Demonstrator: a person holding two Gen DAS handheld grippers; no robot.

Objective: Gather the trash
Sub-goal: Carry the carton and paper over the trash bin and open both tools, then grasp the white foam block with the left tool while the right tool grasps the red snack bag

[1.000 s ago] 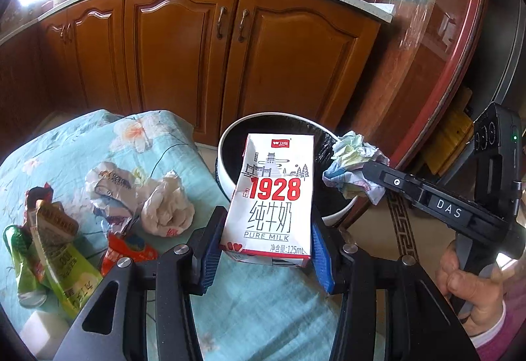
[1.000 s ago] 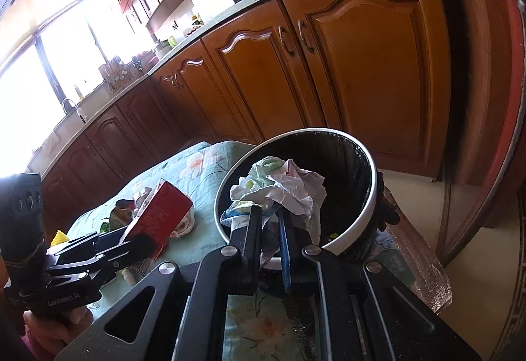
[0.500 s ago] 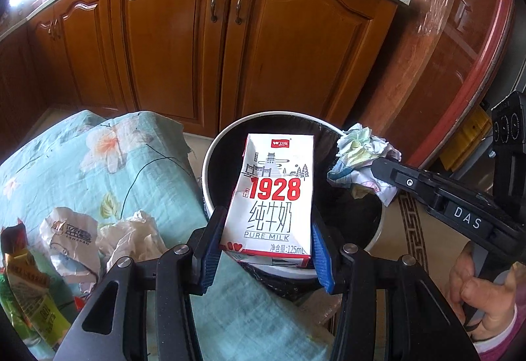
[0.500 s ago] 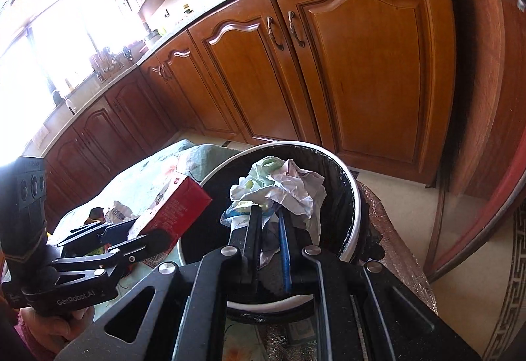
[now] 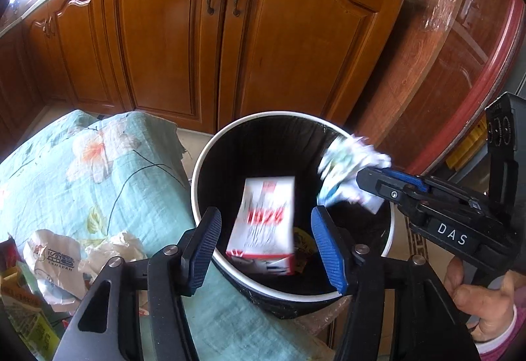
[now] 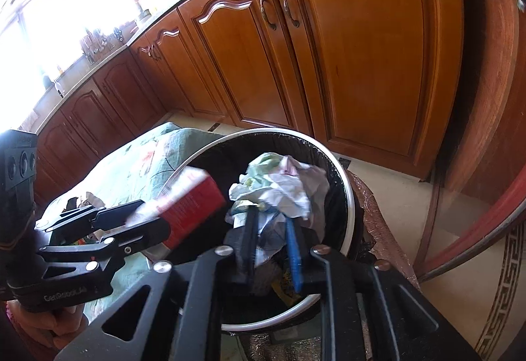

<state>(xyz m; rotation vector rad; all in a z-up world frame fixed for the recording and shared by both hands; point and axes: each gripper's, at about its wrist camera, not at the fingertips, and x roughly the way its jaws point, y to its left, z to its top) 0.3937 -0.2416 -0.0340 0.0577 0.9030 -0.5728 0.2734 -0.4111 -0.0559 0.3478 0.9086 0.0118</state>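
Observation:
A white-rimmed bin with a black liner (image 5: pixel 201 163) (image 6: pixel 348 196) stands beside the cloth-covered table. My left gripper (image 5: pixel 264 242) is open above the bin. The red-and-white milk carton (image 5: pixel 264 223) is blurred, free of the pads and dropping into the bin; it also shows in the right wrist view (image 6: pixel 192 206). My right gripper (image 6: pixel 271 242) is over the bin, its jaws slightly parted around a crumpled paper wad (image 6: pixel 282 186), which looks blurred in the left wrist view (image 5: pixel 348 170).
A floral teal cloth (image 5: pixel 82 170) covers the table, with crumpled paper and wrappers (image 5: pixel 65 259) at its left edge. Wooden kitchen cabinets (image 5: pixel 230 42) stand behind the bin. A red-framed glass door (image 5: pixel 460 65) is at the right.
My left gripper has opened and let go of the milk carton, which is falling into the bin. Both grippers have moved further over the bin. The right gripper's jaws have parted a little.

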